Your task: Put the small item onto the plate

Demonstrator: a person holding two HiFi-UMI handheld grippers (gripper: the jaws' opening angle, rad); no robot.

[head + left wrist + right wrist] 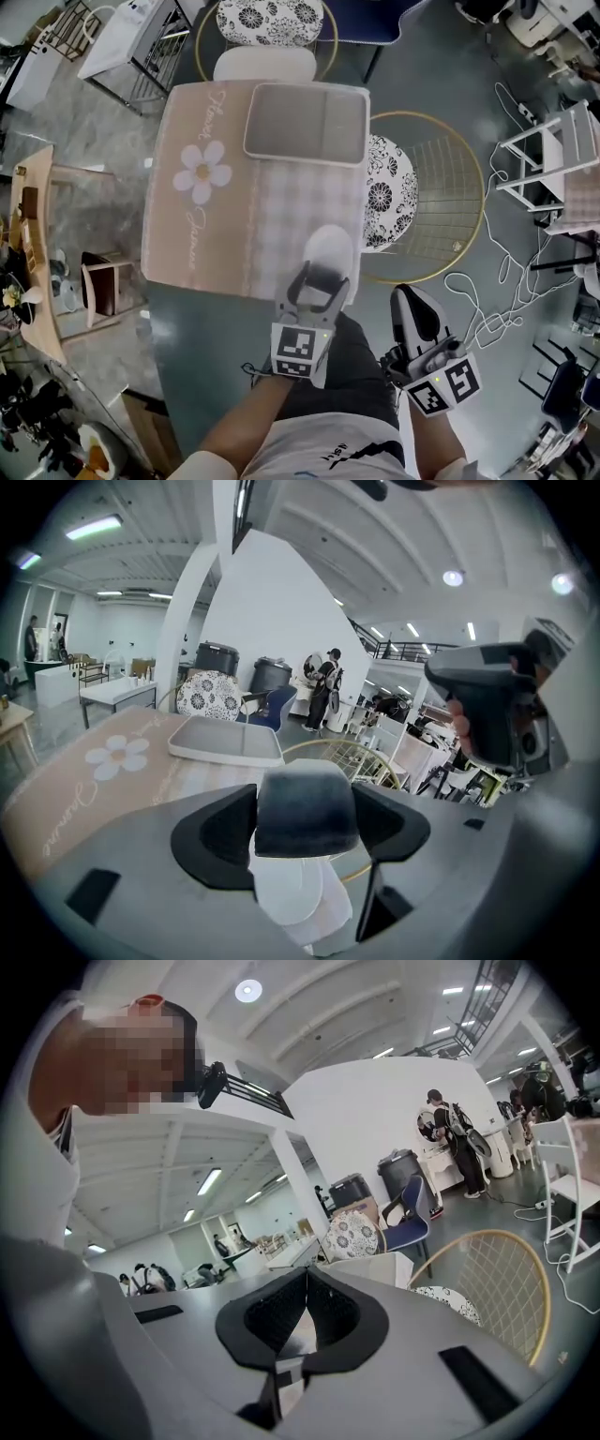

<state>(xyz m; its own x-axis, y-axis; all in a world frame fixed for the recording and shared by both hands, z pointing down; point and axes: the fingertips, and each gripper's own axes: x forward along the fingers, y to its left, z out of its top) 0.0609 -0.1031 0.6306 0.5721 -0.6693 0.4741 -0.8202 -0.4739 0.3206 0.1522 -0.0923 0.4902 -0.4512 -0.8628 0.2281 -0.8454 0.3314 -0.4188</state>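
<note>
Leftmost, a pink cloth (202, 234) with a white flower (202, 172) covers most of the bench (187, 328), and the grey rectangular plate (307, 125) lies at its far end. Over the cloth's near edge, the left claw (319, 286) is clenched on the small item (330, 248), dark at one end and white at the other, well apart from the plate. A gold wire chair (441, 197) stands beside the bench. Furthest right, the right claw (409, 305) hangs off the bench, its jaws pressed together and empty.
</note>
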